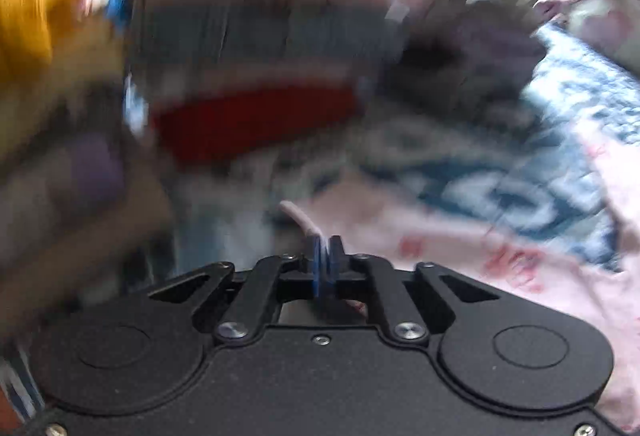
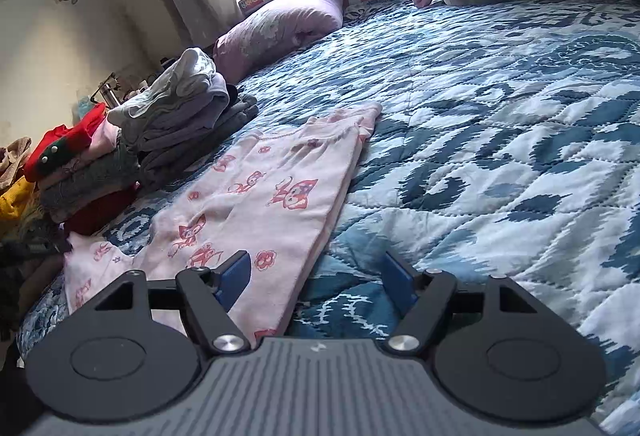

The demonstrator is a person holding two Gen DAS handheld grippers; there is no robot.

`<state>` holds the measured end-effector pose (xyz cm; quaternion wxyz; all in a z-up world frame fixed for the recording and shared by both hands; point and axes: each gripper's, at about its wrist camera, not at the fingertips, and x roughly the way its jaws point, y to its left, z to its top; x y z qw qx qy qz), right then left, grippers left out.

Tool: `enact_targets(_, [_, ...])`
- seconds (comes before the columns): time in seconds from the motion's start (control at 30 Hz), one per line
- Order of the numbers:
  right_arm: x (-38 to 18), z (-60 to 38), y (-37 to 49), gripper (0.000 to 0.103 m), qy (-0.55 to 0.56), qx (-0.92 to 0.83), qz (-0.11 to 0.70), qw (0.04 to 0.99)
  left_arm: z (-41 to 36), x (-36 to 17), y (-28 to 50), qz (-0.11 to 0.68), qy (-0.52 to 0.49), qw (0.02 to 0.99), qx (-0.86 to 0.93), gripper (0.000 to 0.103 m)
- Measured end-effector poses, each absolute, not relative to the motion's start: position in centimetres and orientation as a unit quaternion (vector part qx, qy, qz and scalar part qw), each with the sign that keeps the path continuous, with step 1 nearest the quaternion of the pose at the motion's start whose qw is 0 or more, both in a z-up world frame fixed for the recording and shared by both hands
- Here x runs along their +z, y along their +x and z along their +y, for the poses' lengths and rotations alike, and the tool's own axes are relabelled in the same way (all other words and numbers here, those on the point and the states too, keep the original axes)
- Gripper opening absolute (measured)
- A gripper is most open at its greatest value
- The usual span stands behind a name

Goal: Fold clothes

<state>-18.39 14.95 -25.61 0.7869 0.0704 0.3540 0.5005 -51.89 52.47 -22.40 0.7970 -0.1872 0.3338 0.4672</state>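
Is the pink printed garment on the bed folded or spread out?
Folded: the pink printed cotton garment lies as a long narrow strip with a straight doubled right edge.

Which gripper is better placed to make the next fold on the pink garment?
Probably the left gripper: it looks shut on a pink edge of the pink garment. The right gripper is open, holding nothing.

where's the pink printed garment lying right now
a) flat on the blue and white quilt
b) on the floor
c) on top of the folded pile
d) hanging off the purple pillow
a: the pink garment lies spread flat on the quilt, beside the folded pile.
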Motion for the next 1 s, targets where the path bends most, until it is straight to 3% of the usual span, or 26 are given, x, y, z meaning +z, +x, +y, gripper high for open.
enact_targets(0.13, [-25.7, 14.9, -18.4, 0.074, 0.073, 0.503, 0.353, 0.786, 53.2, -22.0, -53.9, 0.290, -0.251, 0.790, 0.479, 0.021])
enact_targets(0.27, [-25.7, 14.9, -18.3, 0.075, 0.075, 0.505, 0.353, 0.784, 54.1, -21.1, -54.6, 0.267, -0.272, 0.787, 0.485, 0.021])
enact_targets(0.57, [-25.8, 14.8, -18.2, 0.076, 0.079, 0.508, 0.351, 0.782, 52.3, -20.5, -49.6, 0.291, -0.206, 0.836, 0.417, 0.021])
enact_targets(0.6, [-25.8, 14.8, -18.2, 0.076, 0.080, 0.509, 0.351, 0.782, 51.8, -20.9, -48.8, 0.302, -0.193, 0.839, 0.409, 0.023])
enact_targets(0.67, [-25.9, 14.8, -18.1, 0.076, 0.082, 0.510, 0.351, 0.781, 52.1, -22.7, -47.5, 0.362, -0.166, 0.799, 0.450, 0.043])
enact_targets(0.77, [-25.9, 14.7, -18.1, 0.076, 0.086, 0.511, 0.352, 0.780, 51.7, -22.0, -47.0, 0.357, -0.168, 0.789, 0.472, 0.037])
enact_targets(0.87, [-25.9, 14.7, -18.2, 0.075, 0.083, 0.509, 0.349, 0.782, 49.0, -20.2, -46.5, 0.317, -0.162, 0.824, 0.442, 0.043])
enact_targets(1.0, [-25.7, 15.1, -18.9, 0.073, 0.058, 0.500, 0.345, 0.793, 46.3, -20.7, -46.5, 0.275, -0.232, 0.841, 0.405, 0.046])
